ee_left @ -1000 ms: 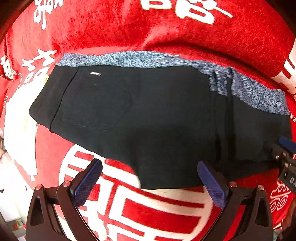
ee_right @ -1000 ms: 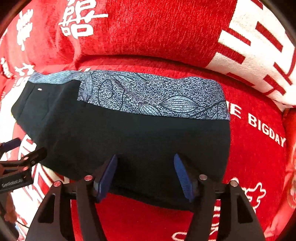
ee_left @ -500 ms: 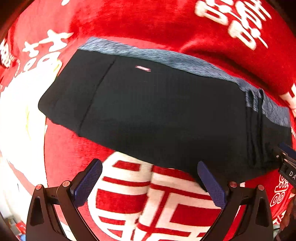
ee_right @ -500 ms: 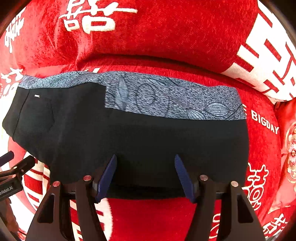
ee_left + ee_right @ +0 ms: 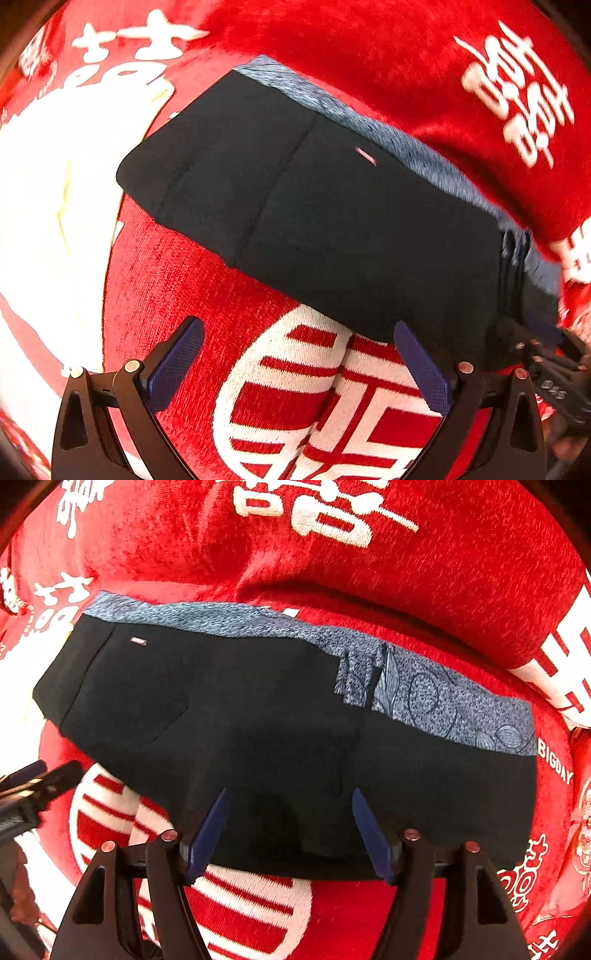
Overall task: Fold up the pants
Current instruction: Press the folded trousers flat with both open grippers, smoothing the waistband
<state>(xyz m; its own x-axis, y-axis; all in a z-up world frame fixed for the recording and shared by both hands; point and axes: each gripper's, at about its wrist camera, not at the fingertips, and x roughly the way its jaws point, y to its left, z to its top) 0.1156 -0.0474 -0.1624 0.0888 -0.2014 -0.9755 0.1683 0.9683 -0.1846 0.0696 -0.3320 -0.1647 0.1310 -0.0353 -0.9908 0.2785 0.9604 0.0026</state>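
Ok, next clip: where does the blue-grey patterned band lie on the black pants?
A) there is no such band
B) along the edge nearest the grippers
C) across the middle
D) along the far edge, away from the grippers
D: in the right wrist view the patterned band runs along the far edge of the black pants, while the near hem is plain black.

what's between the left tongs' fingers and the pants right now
Only bare red and white cover: the left wrist view shows the left tongs open over it, the pants just beyond, their near edge by the right-hand finger.
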